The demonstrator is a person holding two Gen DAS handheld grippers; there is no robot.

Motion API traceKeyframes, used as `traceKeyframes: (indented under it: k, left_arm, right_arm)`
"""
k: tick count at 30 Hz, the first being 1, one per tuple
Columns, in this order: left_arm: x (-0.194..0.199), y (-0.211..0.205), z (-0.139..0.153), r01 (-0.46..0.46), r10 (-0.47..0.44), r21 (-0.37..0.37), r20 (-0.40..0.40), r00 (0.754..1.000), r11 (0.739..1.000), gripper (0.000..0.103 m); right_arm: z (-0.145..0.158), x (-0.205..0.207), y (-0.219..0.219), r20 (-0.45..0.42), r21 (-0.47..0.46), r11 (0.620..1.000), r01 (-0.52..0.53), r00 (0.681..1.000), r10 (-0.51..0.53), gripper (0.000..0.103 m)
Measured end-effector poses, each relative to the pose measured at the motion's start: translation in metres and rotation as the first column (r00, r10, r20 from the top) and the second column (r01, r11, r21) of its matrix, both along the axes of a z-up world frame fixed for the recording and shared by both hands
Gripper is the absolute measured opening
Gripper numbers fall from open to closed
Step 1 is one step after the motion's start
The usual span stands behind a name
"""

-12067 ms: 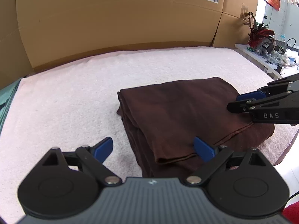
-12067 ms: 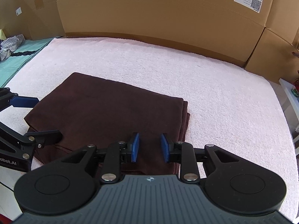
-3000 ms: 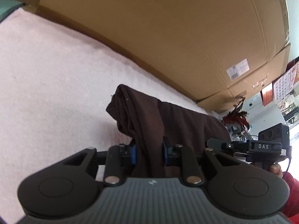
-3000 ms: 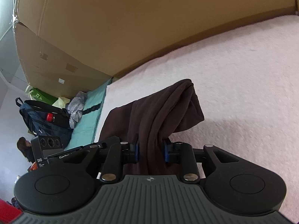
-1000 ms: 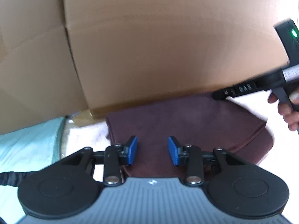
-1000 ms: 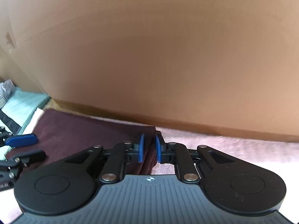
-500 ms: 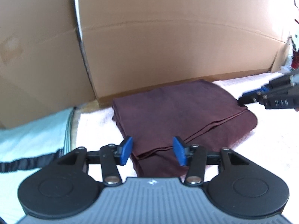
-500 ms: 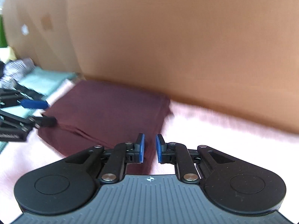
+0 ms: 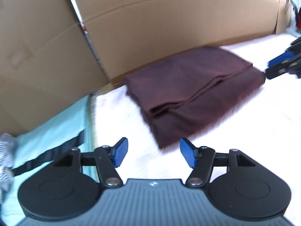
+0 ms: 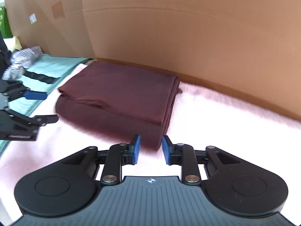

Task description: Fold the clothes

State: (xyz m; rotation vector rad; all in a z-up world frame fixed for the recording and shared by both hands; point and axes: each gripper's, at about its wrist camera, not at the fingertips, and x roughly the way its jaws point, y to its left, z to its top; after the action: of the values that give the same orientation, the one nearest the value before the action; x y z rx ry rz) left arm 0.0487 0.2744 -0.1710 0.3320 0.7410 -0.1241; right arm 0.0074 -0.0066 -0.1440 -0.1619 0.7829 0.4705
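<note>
A dark brown garment (image 9: 193, 90) (image 10: 120, 96) lies folded into a flat rectangle on the pale pink towel-covered surface (image 9: 244, 131) (image 10: 216, 116), close to the cardboard wall. My left gripper (image 9: 153, 153) hovers just short of its near corner, jaws opening, nothing between the blue pads. My right gripper (image 10: 149, 148) sits just short of the garment's other near corner, jaws also opening and empty. Each gripper shows at the edge of the other's view: the right gripper (image 9: 282, 66) at far right, the left gripper (image 10: 30, 107) at far left.
A tall cardboard wall (image 9: 169, 22) (image 10: 188, 37) backs the surface. A teal mat (image 9: 56, 135) (image 10: 47, 69) with a black strap (image 9: 47, 158) lies to the left, with a striped cloth bundle (image 10: 22, 60) on it.
Both grippers have pulled back from the folded garment and their jaws have widened. The garment now lies free, farther ahead of the pads in both views.
</note>
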Motion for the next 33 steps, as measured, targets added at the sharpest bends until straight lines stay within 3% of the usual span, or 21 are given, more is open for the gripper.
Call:
traceKeyframes:
  k: [3, 6, 9, 11, 13, 15, 20, 26, 30, 33]
  left_arm:
    - [-0.017, -0.005, 0.017, -0.049, 0.051, -0.099, 0.017, 0.999, 0.994, 0.069]
    - [-0.03, -0.02, 0.026, -0.078, 0.084, -0.115, 0.049, 0.995, 0.99, 0.079]
    - [-0.037, -0.032, 0.024, -0.145, 0.153, -0.132, 0.051, 0.987, 0.981, 0.076]
    - [-0.039, -0.032, 0.019, -0.215, 0.222, -0.153, 0.033, 0.974, 0.965, 0.071]
    - [-0.042, -0.029, 0.015, -0.286, 0.292, -0.166, 0.011, 0.956, 0.944, 0.062]
    - [-0.045, -0.026, 0.01, -0.355, 0.359, -0.177, -0.011, 0.933, 0.918, 0.047]
    - [-0.035, -0.027, 0.014, -0.334, 0.34, -0.152, 0.016, 0.94, 0.93, 0.049]
    - [0.002, -0.021, 0.001, -0.269, 0.269, -0.127, -0.014, 0.963, 0.955, 0.053]
    - [0.015, -0.013, -0.003, -0.193, 0.19, -0.131, -0.034, 0.981, 0.972, 0.052]
    - [0.023, -0.009, -0.006, -0.113, 0.108, -0.123, -0.05, 0.993, 0.986, 0.048]
  right_arm:
    - [-0.001, -0.019, -0.01, -0.03, -0.001, 1.0, -0.023, 0.999, 0.023, 0.038]
    - [0.0, -0.036, -0.021, -0.064, 0.003, 0.999, -0.047, 0.997, 0.047, 0.038]
    - [-0.001, -0.051, -0.036, -0.105, 0.038, 0.997, -0.06, 0.992, 0.064, 0.038]
    - [-0.004, -0.059, -0.045, -0.115, 0.08, 0.995, -0.061, 0.991, 0.07, 0.032]
    - [-0.008, -0.065, -0.053, -0.117, 0.119, 0.991, -0.068, 0.99, 0.082, 0.011]
    - [-0.01, -0.069, -0.056, -0.102, 0.119, 0.99, -0.069, 0.992, 0.081, 0.001]
    - [-0.007, -0.064, -0.055, -0.074, 0.117, 0.991, -0.06, 0.995, 0.069, 0.002]
    - [-0.007, -0.02, -0.035, -0.028, 0.083, 0.996, 0.03, 0.999, -0.027, 0.006]
    - [-0.009, 0.008, -0.01, 0.009, 0.055, 0.997, 0.055, 0.998, -0.056, 0.013]
    - [-0.018, 0.023, 0.013, 0.03, -0.018, 0.999, 0.051, 0.998, -0.051, 0.017]
